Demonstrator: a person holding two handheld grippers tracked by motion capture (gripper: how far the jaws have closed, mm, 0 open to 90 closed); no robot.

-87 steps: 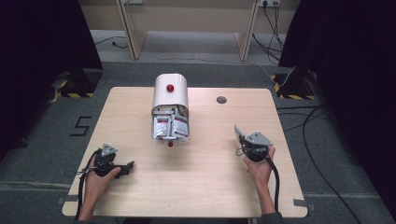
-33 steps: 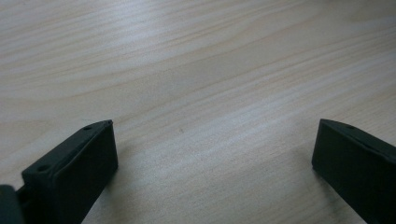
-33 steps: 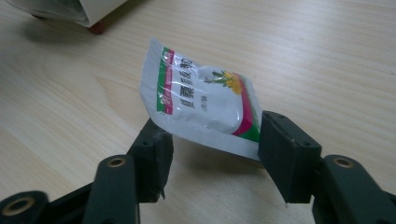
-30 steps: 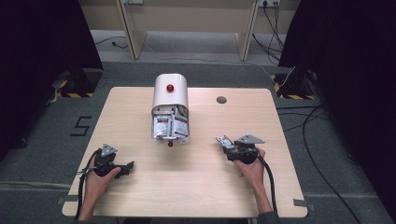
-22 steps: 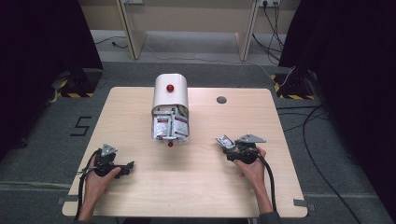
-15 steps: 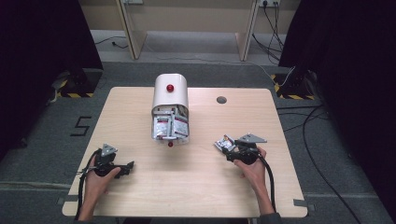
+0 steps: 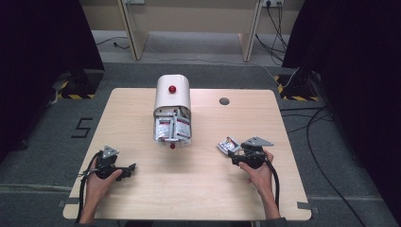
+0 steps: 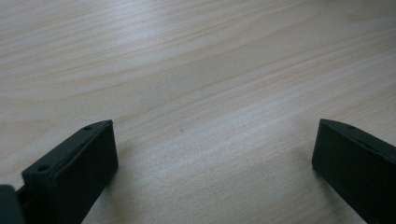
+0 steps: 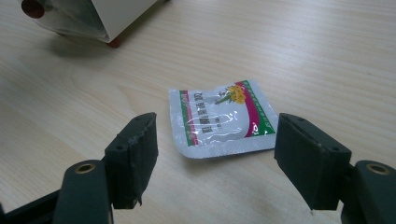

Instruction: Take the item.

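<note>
While the left gripper (image 7: 126, 170) is resting open on the bare table (image 7: 198, 189), the right gripper (image 9: 215, 154), jaws just widened, is hovering over a sachet (image 9: 223, 119) lying flat, unheld, near the dispenser (image 7: 172, 111).

Hidden, cropped and unreadable parts

In the high view the print on the sachet (image 7: 229, 144) is too small to read, and its near edge is covered by the right claw (image 7: 235, 152); the packets (image 7: 171, 128) inside the white dispenser (image 7: 172, 97) are a blur, their number unclear. In the right gripper view the dispenser (image 9: 100, 18) is cut off by the top edge, and the sachet's (image 9: 222, 118) lettering stays too soft to make out. In the left gripper view both jaws are cropped by the frame's bottom and sides.
</note>
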